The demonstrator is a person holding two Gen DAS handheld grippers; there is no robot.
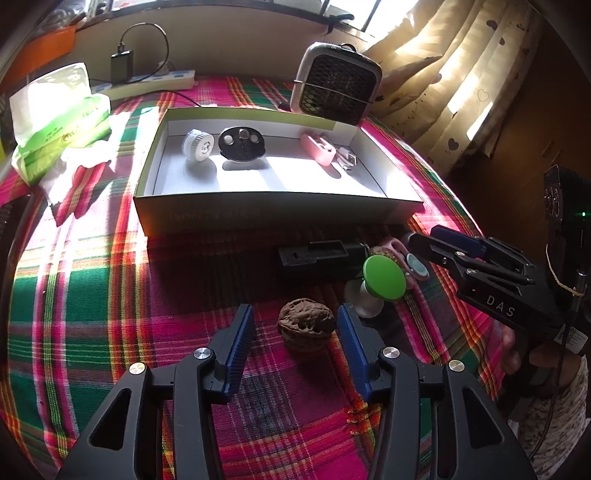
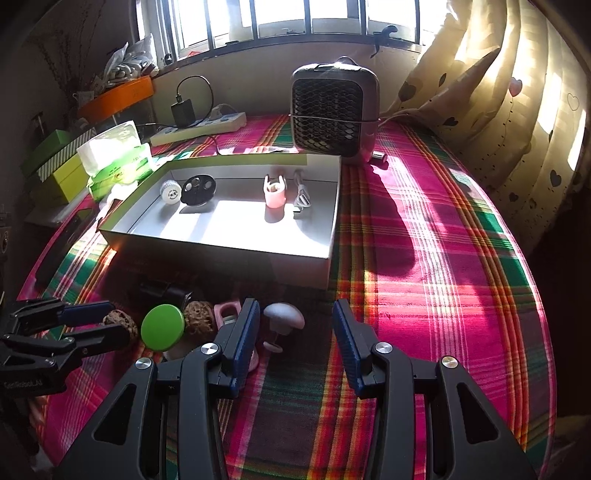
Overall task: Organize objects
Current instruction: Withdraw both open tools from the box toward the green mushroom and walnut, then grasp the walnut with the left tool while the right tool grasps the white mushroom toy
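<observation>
Walnut (image 1: 306,328): on the plaid desk (image 1: 92,295), between the parted pads of the left gripper (image 1: 295,332), neither pad pressing it; gripper open. 
Second walnut (image 2: 199,317): beyond and left of the right gripper (image 2: 295,332), half hidden behind the green-capped mushroom (image 2: 162,326). 
Right gripper: open, empty, white mushroom (image 2: 283,317) just ahead. 
Black block (image 1: 321,254): in shadow, hard to make out. 
White box (image 1: 258,214): farther ahead, holding small items.

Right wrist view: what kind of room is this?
Probably a lived-in room at home, not a lab: a table under a plaid cloth by a barred window, heart-print curtains, plus a tissue pack and a small fan or heater.
</observation>
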